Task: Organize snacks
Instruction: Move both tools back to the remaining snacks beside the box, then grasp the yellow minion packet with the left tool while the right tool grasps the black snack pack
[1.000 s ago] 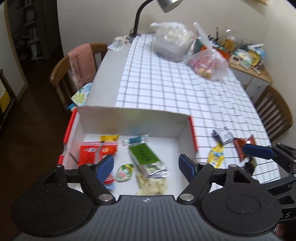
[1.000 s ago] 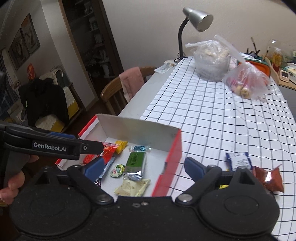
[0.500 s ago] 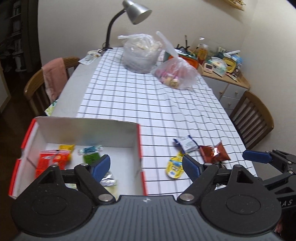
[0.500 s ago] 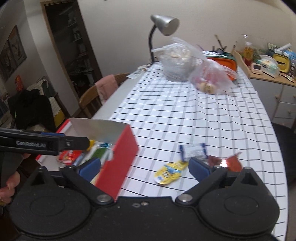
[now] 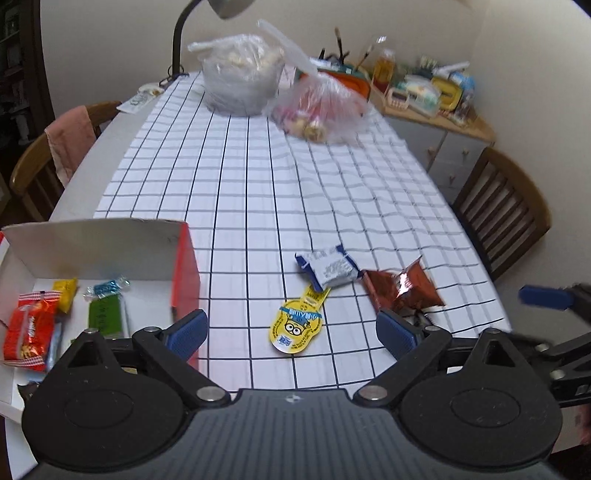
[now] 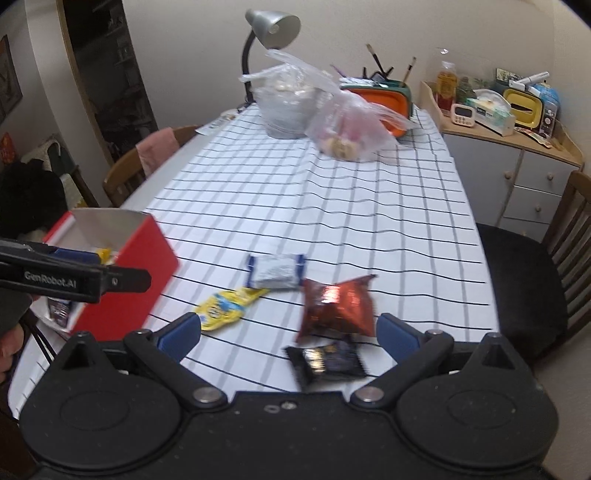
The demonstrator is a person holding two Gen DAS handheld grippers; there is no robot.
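A red box with white inside (image 5: 92,251) stands at the table's near left and holds several snacks, among them a red packet (image 5: 29,328) and a green bar (image 5: 105,314). Loose on the checked cloth lie a yellow cartoon pouch (image 5: 297,325), a silver-blue packet (image 5: 332,269), a red-brown foil packet (image 6: 336,306) and a black packet (image 6: 325,363). My left gripper (image 5: 291,332) hovers over the yellow pouch; its jaws are opening and touch nothing. My right gripper (image 6: 288,332) is open above the red-brown and black packets, holding nothing.
Two clear plastic bags (image 5: 243,74) (image 5: 317,107) and a desk lamp (image 6: 269,33) stand at the table's far end. Wooden chairs flank the table, left (image 5: 33,166) and right (image 5: 506,210). A cluttered sideboard (image 6: 509,147) is beyond the far right corner.
Both grippers have swung right, from over the box to over the loose snacks on the cloth. The left jaws have spread wider; the right stay wide.
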